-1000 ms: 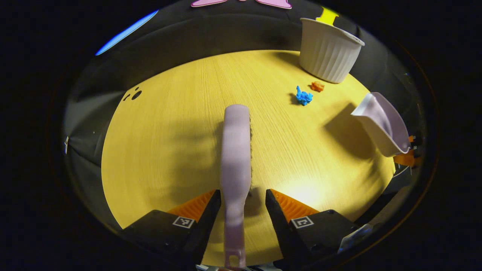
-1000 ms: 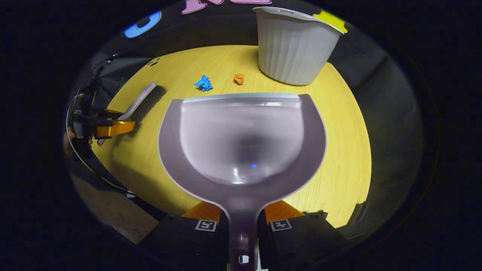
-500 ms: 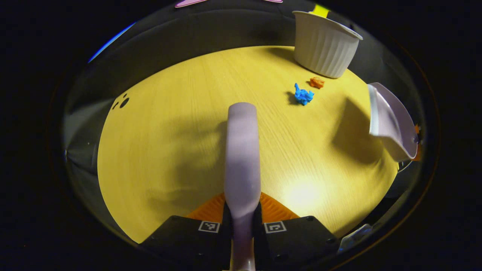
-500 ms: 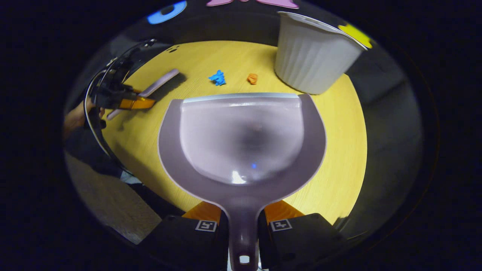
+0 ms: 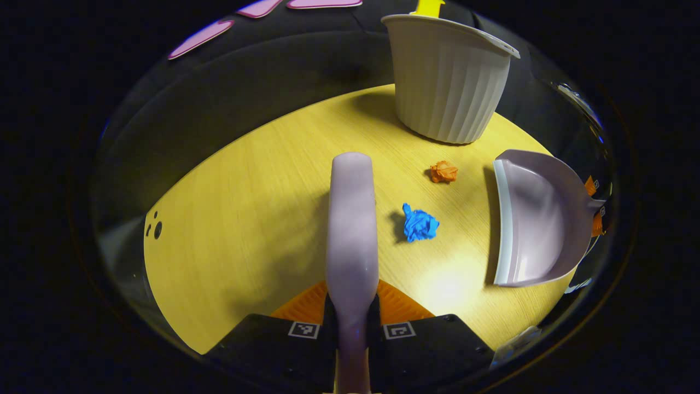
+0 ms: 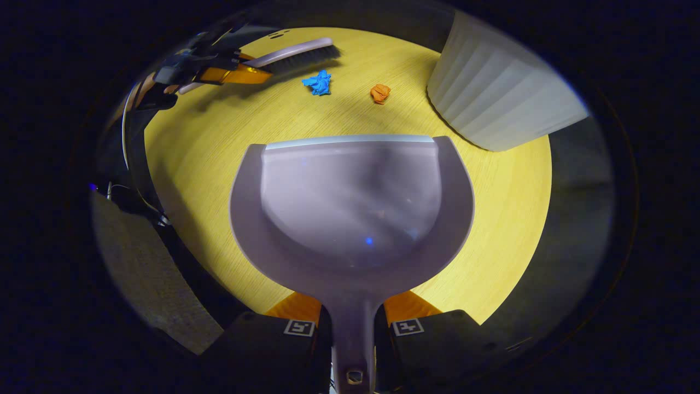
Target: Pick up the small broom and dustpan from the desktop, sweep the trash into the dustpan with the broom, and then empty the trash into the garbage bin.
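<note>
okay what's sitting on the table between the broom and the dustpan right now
Two bits of trash: a blue paper wad nearer the broom, and an orange wad farther on toward the bin. Around them the tabletop is bare up to the dustpan. The left gripper view shows it.

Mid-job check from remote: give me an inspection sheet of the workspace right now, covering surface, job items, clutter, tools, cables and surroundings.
Surface: yellow wood-grain desktop, a few small dark holes near one edge.
Broom: lilac broom held by its handle in the left tool, dark bristles beside the blue scrap.
Dustpan: lilac dustpan held by its handle in the right tool, pan empty, its lip facing the scraps.
Trash: blue paper scrap and orange paper scrap on the desktop, apart, between broom and dustpan.
Bin: white ribbed garbage bin upright beyond the scraps.
Clutter: nothing seen.
Tools: both shut on their handles.
Cables: cable loop behind the left tool.
Surroundings: black cloth wall.
</note>
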Tool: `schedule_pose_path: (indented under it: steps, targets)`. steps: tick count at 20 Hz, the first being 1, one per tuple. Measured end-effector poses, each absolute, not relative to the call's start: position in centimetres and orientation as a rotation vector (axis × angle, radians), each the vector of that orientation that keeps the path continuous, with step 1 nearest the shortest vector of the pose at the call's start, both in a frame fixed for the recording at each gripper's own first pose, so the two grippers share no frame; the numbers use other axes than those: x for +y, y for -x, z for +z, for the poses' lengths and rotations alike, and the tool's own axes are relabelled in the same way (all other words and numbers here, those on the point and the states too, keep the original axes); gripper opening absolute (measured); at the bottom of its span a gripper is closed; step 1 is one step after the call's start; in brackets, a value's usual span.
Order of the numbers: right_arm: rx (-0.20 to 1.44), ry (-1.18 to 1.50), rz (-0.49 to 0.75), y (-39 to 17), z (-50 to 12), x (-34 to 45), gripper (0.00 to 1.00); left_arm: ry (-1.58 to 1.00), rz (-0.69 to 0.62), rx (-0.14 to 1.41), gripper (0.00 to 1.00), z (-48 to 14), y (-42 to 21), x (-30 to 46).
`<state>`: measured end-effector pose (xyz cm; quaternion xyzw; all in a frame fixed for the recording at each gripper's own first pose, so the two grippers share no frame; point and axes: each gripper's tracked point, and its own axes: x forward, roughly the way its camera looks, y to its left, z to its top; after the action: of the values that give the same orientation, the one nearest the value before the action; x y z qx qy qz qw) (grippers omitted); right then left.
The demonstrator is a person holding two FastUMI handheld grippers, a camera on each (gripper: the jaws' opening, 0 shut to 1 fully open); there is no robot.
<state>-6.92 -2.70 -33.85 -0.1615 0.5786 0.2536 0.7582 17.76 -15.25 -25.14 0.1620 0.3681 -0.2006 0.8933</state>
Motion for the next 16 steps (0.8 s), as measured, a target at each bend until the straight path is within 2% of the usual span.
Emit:
schedule_pose_path:
  steps: [3, 6, 7, 8, 10, 11, 12, 13, 15, 16]
  targets:
    - [1.261, 0.365, 0.578, 6.4, -34.2, -2.6, 0.36, -0.371, -0.461, 0.781, 0.28, -25.6, -18.7, -17.3]
    - [1.261, 0.376, 0.602, 6.0, -34.5, -2.7, 0.36, -0.390, -0.561, 0.784, 0.28, -25.5, -18.4, -20.2]
    - [1.253, 0.375, 0.608, 6.0, -34.5, -2.7, 0.31, -0.386, -0.612, 0.785, 0.28, -25.4, -17.9, -21.5]
    - [1.245, 0.373, 0.610, 5.9, -34.6, -2.7, 0.36, -0.379, -0.662, 0.788, 0.28, -25.5, -17.4, -22.9]
    - [1.245, 0.363, 0.615, 6.0, -34.8, -2.8, 0.37, -0.369, -0.765, 0.804, 0.26, -25.5, -15.9, -24.7]
    - [1.240, 0.358, 0.617, 5.9, -34.9, -2.8, 0.37, -0.370, -0.822, 0.814, 0.28, -25.1, -15.1, -25.7]
    - [1.233, 0.356, 0.619, 5.9, -34.9, -2.8, 0.41, -0.360, -0.872, 0.831, 0.28, -25.0, -14.2, -26.6]
    - [1.225, 0.353, 0.620, 6.0, -35.0, -2.9, 0.32, -0.328, -0.917, 0.867, 0.28, -25.0, -13.2, -27.4]
    - [1.210, 0.332, 0.608, 6.2, -35.1, -2.8, 0.37, -0.217, -0.965, 0.939, 0.25, -24.3, -11.3, -29.0]
    - [1.197, 0.322, 0.597, 6.3, -35.2, -2.7, 0.37, -0.139, -0.978, 0.972, 0.28, -23.5, -10.4, -29.7]
